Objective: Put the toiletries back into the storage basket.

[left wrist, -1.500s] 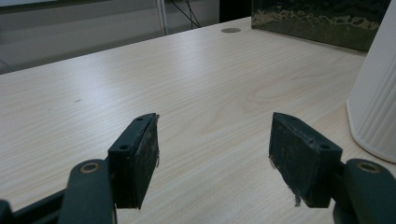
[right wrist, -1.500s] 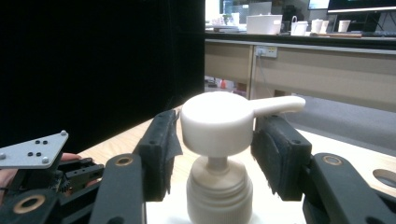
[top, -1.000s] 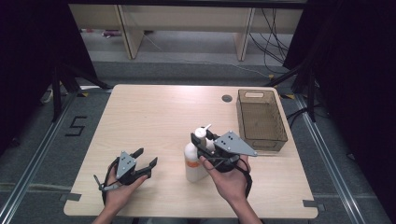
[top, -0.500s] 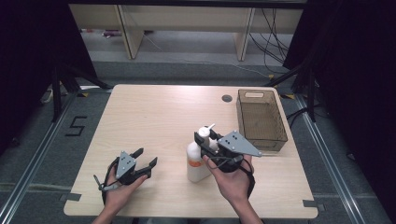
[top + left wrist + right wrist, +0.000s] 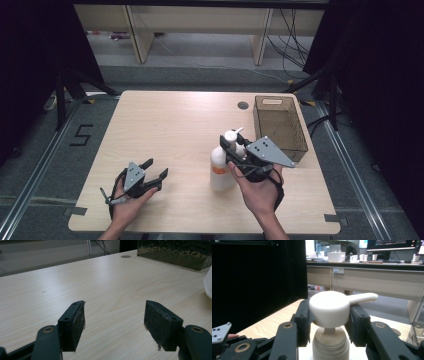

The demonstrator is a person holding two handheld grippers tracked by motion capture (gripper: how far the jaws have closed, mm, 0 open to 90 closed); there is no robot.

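Right now the white pump bottle (image 5: pixel 221 165) stands upright on the wooden table (image 5: pixel 170 130), toward its near right part, and it serves as my marker for everything else. The right gripper (image 5: pixel 231 148) comes at the bottle from the near-right side, its jaws pressed against either side of the pump head (image 5: pixel 329 306); in the right gripper view the pads flank the white cap, whose spout points off to the right, while the bottle's body is cut off below. The brown translucent bin (image 5: pixel 278 128) sits beyond and to the right of the bottle, near the table's right edge. Well to the left of the bottle, the left gripper (image 5: pixel 154 170) rests low in the person's hand with its jaws spread wide, pinching nothing. In its own view only a white sliver of the bottle (image 5: pixel 208 282) shows at the right border.
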